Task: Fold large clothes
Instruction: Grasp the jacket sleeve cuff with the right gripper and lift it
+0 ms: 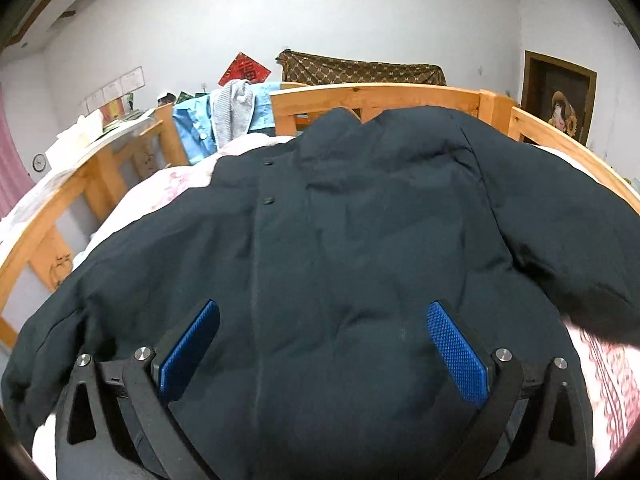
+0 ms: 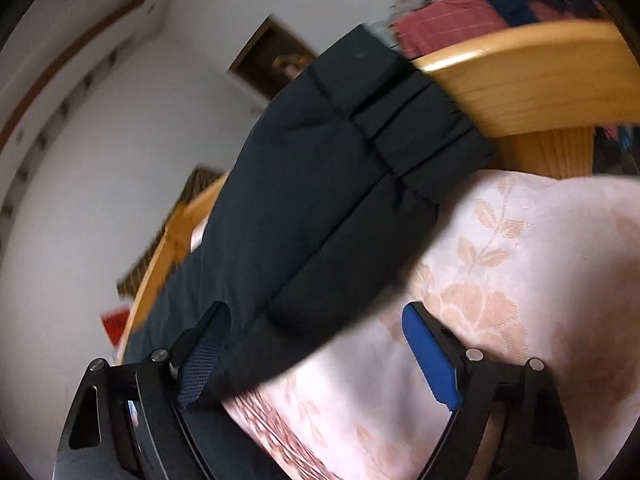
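Note:
A dark navy padded jacket (image 1: 360, 220) lies spread front-up on the bed, collar toward the far headboard, with two snap buttons showing left of its centre. My left gripper (image 1: 324, 308) hovers open over the jacket's lower front, and nothing sits between its blue pads (image 1: 456, 350). The right wrist view is tilted and blurred. It shows one sleeve (image 2: 320, 200) stretching to the wooden side rail, cuff at the far end. My right gripper (image 2: 316, 312) is open around the sleeve's near part. The fabric lies close to the left pad (image 2: 202, 364) and apart from the right one.
A pink floral bedspread (image 2: 500, 280) covers the mattress inside a wooden bed frame (image 1: 376, 96). A blue shirt (image 1: 192, 128) and a grey garment (image 1: 230, 114) hang over the far-left rail. A framed picture (image 1: 560, 96) hangs on the right wall. Red cloth (image 2: 448, 20) lies beyond the side rail.

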`<move>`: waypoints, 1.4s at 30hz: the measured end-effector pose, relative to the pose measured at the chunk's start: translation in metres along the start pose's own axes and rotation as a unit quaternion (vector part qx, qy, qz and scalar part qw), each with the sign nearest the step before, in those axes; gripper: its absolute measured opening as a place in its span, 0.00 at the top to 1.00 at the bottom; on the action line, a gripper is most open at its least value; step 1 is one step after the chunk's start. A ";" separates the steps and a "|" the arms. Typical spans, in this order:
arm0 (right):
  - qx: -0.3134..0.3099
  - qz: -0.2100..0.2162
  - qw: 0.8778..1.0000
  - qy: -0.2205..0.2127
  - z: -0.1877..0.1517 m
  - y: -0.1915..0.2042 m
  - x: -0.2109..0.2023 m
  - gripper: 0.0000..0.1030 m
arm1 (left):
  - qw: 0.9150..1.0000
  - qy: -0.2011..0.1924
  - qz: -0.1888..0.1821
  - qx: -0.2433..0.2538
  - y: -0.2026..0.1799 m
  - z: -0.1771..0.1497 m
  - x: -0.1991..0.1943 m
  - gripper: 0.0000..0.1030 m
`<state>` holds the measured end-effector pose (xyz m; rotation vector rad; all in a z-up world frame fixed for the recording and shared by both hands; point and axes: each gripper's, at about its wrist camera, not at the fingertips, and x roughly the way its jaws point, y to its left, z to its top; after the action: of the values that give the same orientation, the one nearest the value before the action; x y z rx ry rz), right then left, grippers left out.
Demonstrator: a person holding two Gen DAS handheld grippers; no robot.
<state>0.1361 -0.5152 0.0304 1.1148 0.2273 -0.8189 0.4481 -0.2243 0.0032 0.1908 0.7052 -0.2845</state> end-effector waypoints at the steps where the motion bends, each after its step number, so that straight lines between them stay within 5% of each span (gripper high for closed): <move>1: 0.010 -0.004 1.000 -0.005 0.002 -0.001 0.002 0.19 | 1.000 0.001 -0.002 0.005 -0.003 0.003 0.006 0.01; 6: 0.043 -0.027 0.998 -0.026 0.002 -0.007 0.006 0.48 | 0.999 0.010 -0.016 0.033 -0.018 0.011 0.040 0.01; 10: 0.005 -0.037 0.999 -0.039 0.004 0.007 0.001 0.80 | 0.998 0.042 -0.034 0.025 -0.019 0.015 0.070 0.01; 14: -0.078 -0.043 0.994 -0.060 -0.001 0.041 -0.013 0.91 | 0.992 0.115 -0.045 0.028 -0.016 0.009 0.109 0.01; 18: -0.173 -0.021 0.981 -0.087 -0.010 0.096 -0.034 0.92 | 0.988 0.134 -0.070 0.026 -0.001 0.010 0.112 0.01; 24: -0.325 0.071 0.934 -0.127 -0.045 0.224 -0.052 0.92 | 0.986 0.121 -0.116 0.001 0.055 0.026 0.072 0.01; 30: -0.408 0.202 0.884 -0.107 -0.107 0.315 -0.059 0.92 | 0.992 0.089 -0.093 -0.005 0.123 0.050 0.029 0.01; 35: -0.465 0.288 0.836 -0.045 -0.186 0.368 -0.045 0.92 | 0.997 0.068 -0.024 -0.015 0.185 0.051 -0.009 0.01; 42: -0.529 0.319 0.781 0.091 -0.314 0.405 -0.023 0.92 | 0.990 0.073 0.037 -0.114 0.270 0.020 -0.056 0.01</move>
<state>0.4681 -0.1568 0.1869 0.1277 0.3766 0.1034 0.5060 0.0364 0.0761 0.0187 0.8673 -0.1186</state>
